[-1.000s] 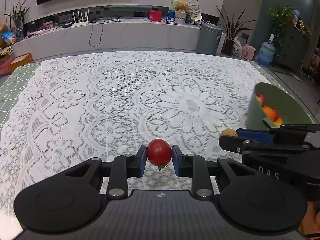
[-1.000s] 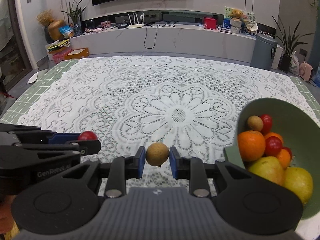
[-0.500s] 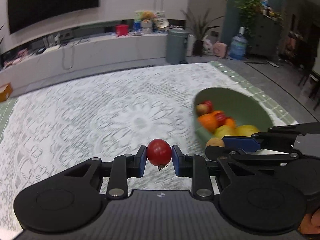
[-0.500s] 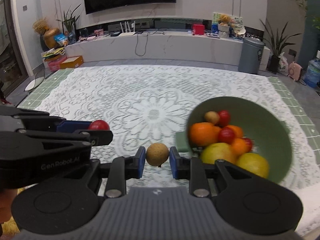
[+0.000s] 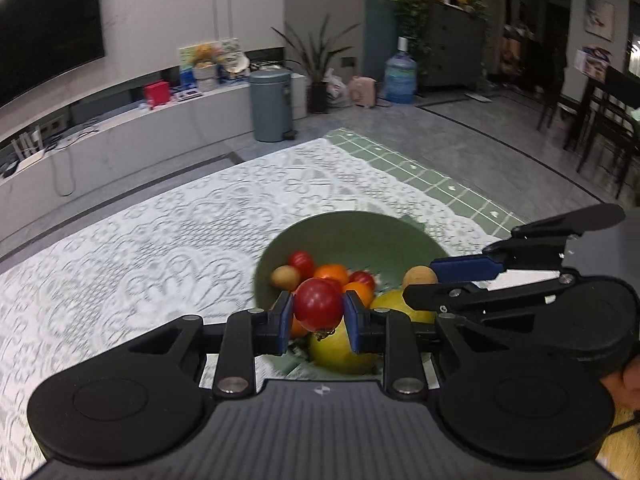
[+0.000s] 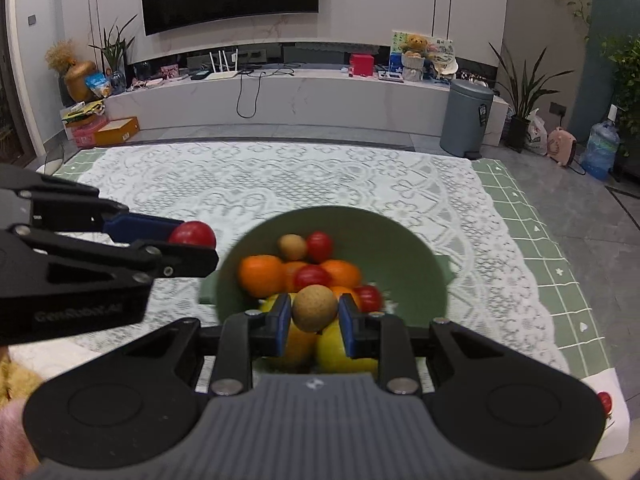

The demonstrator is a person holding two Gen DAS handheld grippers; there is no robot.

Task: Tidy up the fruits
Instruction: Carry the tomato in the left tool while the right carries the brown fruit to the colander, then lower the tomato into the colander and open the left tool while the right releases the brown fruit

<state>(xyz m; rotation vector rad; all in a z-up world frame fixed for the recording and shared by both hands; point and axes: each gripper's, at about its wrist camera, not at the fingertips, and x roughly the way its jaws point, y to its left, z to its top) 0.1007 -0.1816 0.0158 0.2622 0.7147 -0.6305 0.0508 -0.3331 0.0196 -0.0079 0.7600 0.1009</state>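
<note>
Both grippers loaded over the bowl.

Left gripper (image 5: 319, 322) pinching a tomato (image 5: 319, 304); right gripper (image 6: 313, 322) pinching a tan fruit (image 6: 314, 308), just at 3 o'clock of the left. Beneath both, green bowl (image 6: 412, 264) heaped with oranges, tomatoes, yellow fruit, on a lace cloth (image 6: 280, 176).

One green bowl (image 6: 400, 240), two hand-held grippers

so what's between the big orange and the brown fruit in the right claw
In the right wrist view, a small red tomato lies between the big orange and the brown fruit, atop the pile in the green bowl.
</note>
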